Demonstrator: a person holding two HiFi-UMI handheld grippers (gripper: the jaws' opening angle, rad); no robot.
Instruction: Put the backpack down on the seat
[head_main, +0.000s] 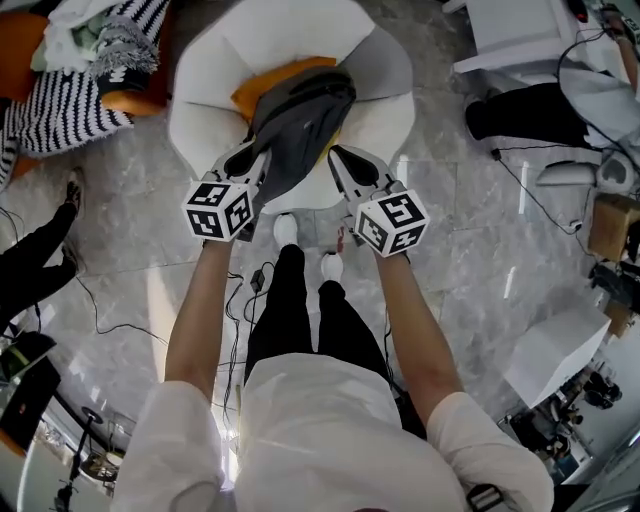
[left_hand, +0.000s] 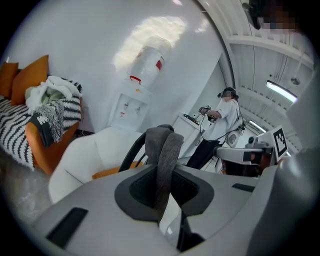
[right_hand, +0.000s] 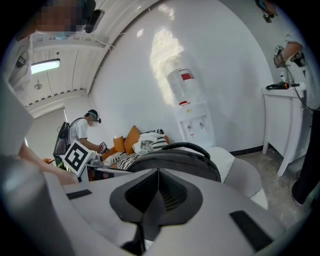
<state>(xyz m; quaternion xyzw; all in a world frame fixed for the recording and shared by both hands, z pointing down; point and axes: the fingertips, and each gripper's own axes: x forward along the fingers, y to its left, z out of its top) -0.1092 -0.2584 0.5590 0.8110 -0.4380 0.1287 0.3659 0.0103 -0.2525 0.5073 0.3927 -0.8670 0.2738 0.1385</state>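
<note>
Forearms (head_main: 200, 300) stretch forward — left gripper (head_main: 252, 165) pinches the backpack strap (left_hand: 167, 150).

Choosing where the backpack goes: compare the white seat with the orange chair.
The white seat bears an orange cushion; the orange chair is piled with a striped blanket and clothes. The seat lies straight ahead, the chair off to the left. Both stand on the floor.

The backpack (head_main: 300, 125) was matt grey cloth; the seat (head_main: 215, 60) smooth white; the floor (head_main: 480, 250) glossy, marbled.
</note>
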